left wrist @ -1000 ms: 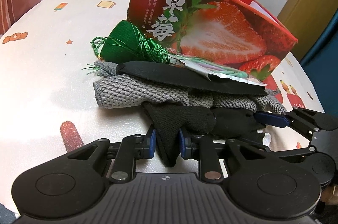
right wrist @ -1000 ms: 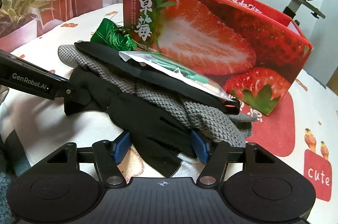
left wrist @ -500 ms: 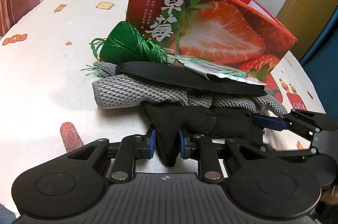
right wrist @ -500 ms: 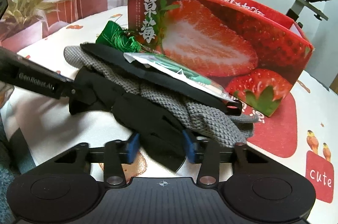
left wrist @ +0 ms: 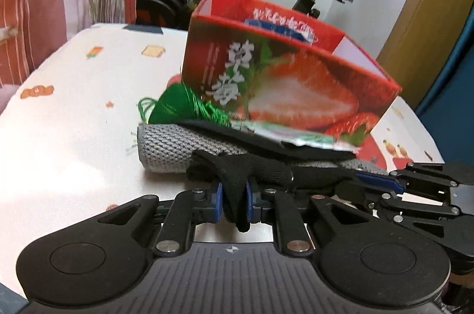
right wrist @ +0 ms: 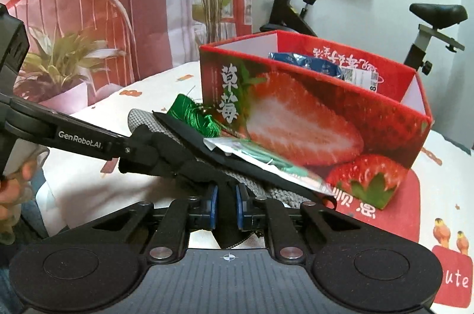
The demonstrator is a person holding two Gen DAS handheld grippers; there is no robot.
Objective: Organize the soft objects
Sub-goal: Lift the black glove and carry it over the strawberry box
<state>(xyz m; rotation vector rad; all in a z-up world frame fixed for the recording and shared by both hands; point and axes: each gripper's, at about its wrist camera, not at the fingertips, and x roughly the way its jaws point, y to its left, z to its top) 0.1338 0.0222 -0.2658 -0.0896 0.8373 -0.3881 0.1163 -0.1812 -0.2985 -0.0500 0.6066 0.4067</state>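
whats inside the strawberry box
In the right wrist view, the strawberry box holds a blue packet with a white label, leaning against the far wall. The front wall hides the box floor and anything lower down.

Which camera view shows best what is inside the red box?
The right wrist view. It looks over the front wall of the red box into its open top, where a blue packet leans against the back wall. The left wrist view shows the box blurred, with only the packet's blue top edge above the rim.
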